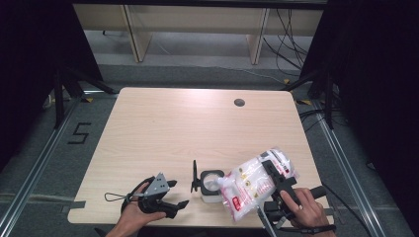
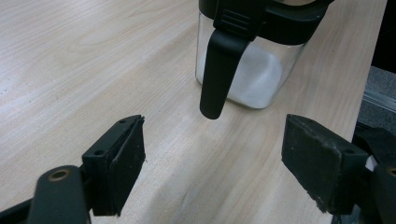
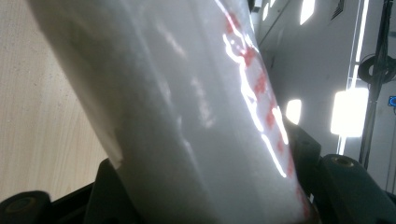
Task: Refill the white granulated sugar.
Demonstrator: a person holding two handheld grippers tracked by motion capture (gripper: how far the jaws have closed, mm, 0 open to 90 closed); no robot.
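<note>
right gripper point(image 1: 274, 180): pinching white bag point(image 1: 254, 183), tilted over jar point(image 1: 212, 185) | left gripper point(image 1: 174, 193): spread, empty, left of jar | jar: on desk point(image 1: 163, 128), lid open

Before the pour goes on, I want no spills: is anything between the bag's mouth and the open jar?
Nothing visible. The right gripper holds the bag tilted, its lower end at the jar opening; the lid is flipped open to the left. The left gripper waits open beside it.
</note>
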